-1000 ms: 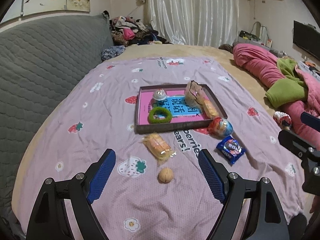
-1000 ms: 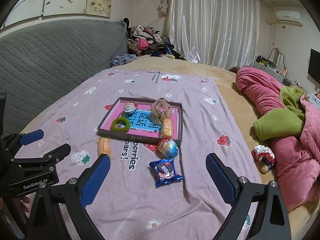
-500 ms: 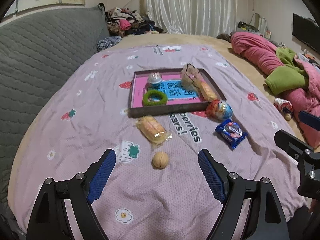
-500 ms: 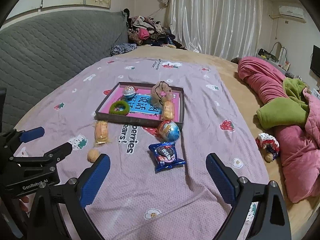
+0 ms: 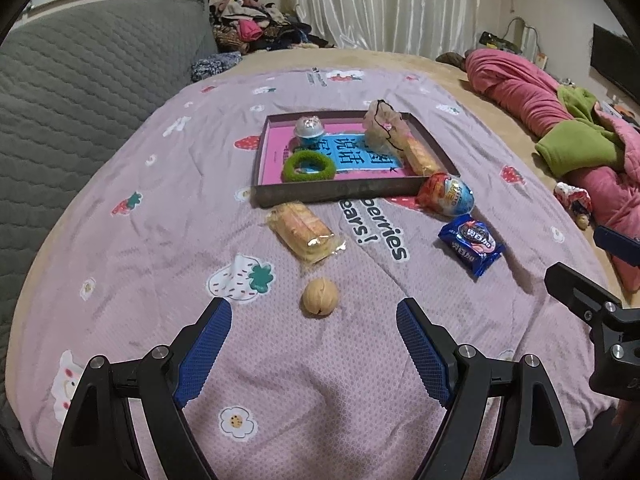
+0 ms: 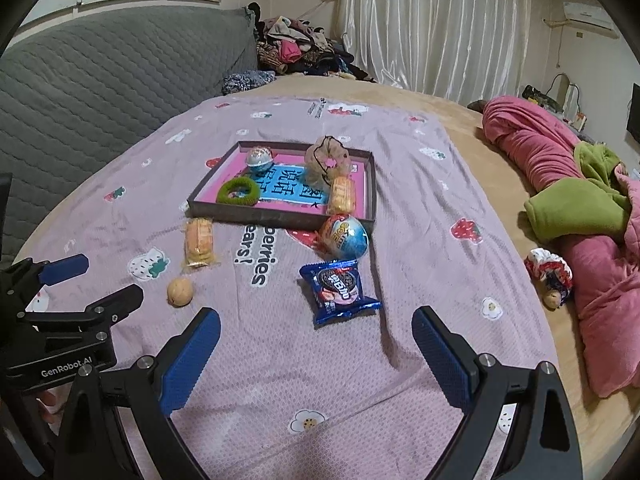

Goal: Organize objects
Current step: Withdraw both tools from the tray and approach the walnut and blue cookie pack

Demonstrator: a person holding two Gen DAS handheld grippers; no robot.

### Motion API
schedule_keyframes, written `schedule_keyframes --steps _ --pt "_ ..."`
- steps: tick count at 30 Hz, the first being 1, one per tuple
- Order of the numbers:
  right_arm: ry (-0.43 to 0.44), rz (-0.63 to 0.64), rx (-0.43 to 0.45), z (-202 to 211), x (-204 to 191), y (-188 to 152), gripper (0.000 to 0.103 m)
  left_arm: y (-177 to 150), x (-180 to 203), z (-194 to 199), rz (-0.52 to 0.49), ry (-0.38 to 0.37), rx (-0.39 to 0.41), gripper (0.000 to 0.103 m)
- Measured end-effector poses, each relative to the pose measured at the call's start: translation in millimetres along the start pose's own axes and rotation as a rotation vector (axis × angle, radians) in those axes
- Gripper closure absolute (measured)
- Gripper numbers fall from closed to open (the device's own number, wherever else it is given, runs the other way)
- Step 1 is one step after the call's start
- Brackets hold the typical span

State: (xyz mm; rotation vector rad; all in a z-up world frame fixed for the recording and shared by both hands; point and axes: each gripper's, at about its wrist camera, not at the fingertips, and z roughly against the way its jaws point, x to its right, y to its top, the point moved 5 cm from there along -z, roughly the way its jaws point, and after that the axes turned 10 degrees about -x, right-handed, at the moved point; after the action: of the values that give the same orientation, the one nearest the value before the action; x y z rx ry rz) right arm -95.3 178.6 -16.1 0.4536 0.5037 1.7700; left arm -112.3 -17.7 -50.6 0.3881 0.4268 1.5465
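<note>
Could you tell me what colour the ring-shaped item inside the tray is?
The ring is green, clearest in the left wrist view.

Bedroom. Bed (image 5: 120,264) under a lilac strawberry-print sheet (image 6: 400,168) spreads ahead of the tool. Grey quilted headboard (image 5: 80,80) to the left. White curtains (image 6: 432,28) far ahead, clothes pile (image 6: 296,50) beside them. Pink quilt (image 6: 532,148) bunched right. Air conditioner (image 6: 588,16) high on the right wall.

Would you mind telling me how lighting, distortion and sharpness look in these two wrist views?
Left wrist view: even indoor light, soft shadows, strong fisheye bending of the bed cover edge, dark corners; the walnut is sharp. Right wrist view: same barrel distortion, bright sheen on the curtain, cookie packet print readable, no motion blur.
</note>
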Motion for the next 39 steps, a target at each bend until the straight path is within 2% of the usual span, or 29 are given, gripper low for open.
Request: schedule_keyframes --steps 23,39 --pt "-0.005 -0.015 -0.074 -49 11 -11 0.006 -10 -2 -54 0.009 -0.013 -0.082 0.017" --pt "-0.005 -0.003 -0.113 -98 24 10 0.006 -1 -5 -91 0.036 -0.022 -0.119 0.018"
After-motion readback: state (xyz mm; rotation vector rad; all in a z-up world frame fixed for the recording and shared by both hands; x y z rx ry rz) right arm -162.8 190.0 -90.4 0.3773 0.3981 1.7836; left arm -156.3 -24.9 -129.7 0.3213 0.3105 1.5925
